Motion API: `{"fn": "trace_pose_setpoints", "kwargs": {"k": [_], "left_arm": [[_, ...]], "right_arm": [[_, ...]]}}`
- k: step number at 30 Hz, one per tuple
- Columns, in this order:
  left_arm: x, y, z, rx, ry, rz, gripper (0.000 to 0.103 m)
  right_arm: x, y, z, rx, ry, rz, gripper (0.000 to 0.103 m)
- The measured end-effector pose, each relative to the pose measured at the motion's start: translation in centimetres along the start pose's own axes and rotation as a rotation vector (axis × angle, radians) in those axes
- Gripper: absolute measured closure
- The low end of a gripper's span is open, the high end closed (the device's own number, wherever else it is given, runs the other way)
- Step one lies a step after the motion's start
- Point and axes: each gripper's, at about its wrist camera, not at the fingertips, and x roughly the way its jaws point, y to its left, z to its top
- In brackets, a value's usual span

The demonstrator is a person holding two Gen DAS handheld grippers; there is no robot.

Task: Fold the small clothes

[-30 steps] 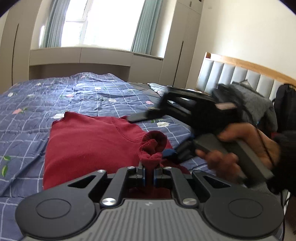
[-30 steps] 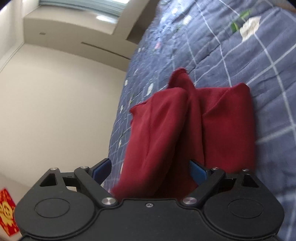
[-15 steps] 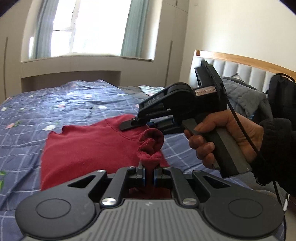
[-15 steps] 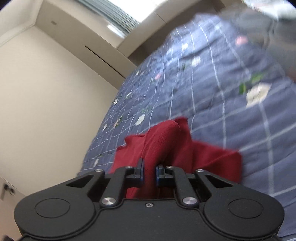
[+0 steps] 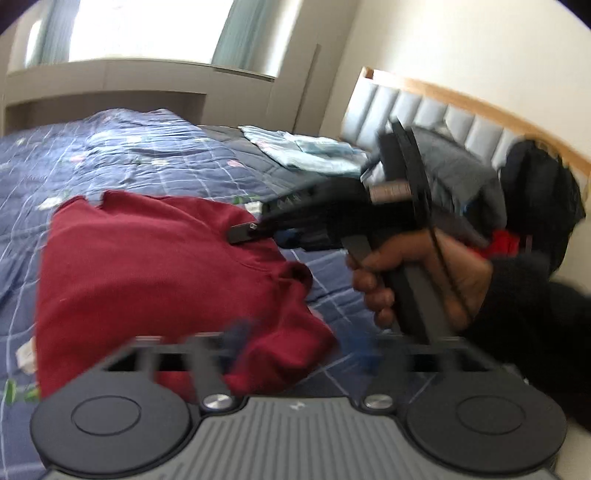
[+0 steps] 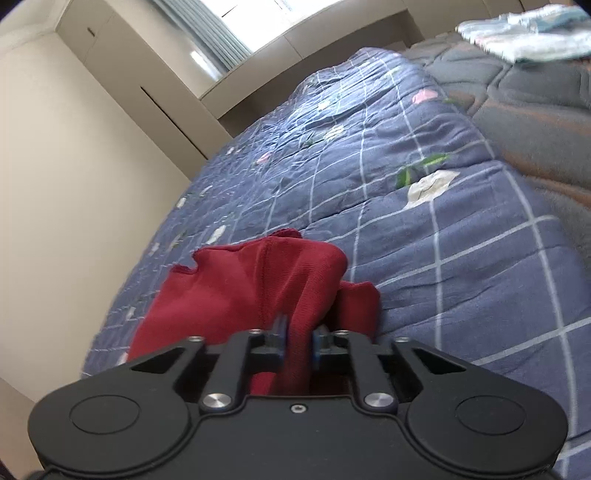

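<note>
The left gripper [image 5: 295,332] has its jaws spread wide, having just been opening; its blue pads are blurred, and a bunched corner of the red garment [image 5: 147,266] lies between them, released, with neither pad pressing on it. The right gripper [image 6: 298,341] has a raised fold of the same red cloth between its blue pads [image 6: 279,328]; its jaws have just been parting a little, the pads stand close on either side of the fold, and whether they still pinch it I cannot tell. In the left wrist view a bare hand [image 5: 413,280] in a dark sleeve grips that right gripper's handle, with the tool's black nose over the garment's right edge.

The garment is spread on the blue checked quilt [image 6: 443,221] of a bed, mostly flat, with its near right corner crumpled up toward both grippers. Farther along the bed, a pale blue folded cloth [image 5: 306,149] rests near the padded grey headboard [image 5: 436,114], and a grey garment [image 5: 458,177] and a black bag [image 5: 543,184] sit against the headboard. A bright window [image 5: 147,26] with curtains stands beyond the bed
</note>
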Motion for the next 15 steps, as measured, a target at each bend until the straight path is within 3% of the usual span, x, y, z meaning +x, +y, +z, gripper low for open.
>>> {"fn": "trace_pose_setpoints", "kwargs": {"k": [3, 4, 5, 9, 11, 15], "left_arm": [[-2.4, 2.0, 0.8, -0.057, -0.041, 0.031, 0.004], [-2.8, 3.0, 1.2, -0.077, -0.051, 0.06, 0.001], [-3.1, 4.1, 1.8, -0.102, -0.067, 0.108, 0.0], [-1.5, 9.4, 4.6, -0.165, -0.092, 0.368, 0.0], [0.6, 12.3, 5.7, -0.182, -0.113, 0.419, 0.0], [5.2, 16.9, 7.1, -0.193, -0.033, 0.545, 0.001]], "right_arm": [[-1.1, 1.4, -0.1, -0.097, -0.067, -0.101, 0.036], [-1.3, 1.9, -0.1, -0.132, -0.099, -0.139, 0.017], [-1.4, 2.6, -0.1, -0.178, -0.133, -0.179, 0.01], [0.2, 5.7, -0.3, -0.411, -0.203, -0.262, 0.001], [1.9, 7.2, -0.6, -0.52, -0.2, -0.255, 0.001], [5.6, 8.6, -0.8, -0.671, -0.215, -0.305, 0.001]]}}
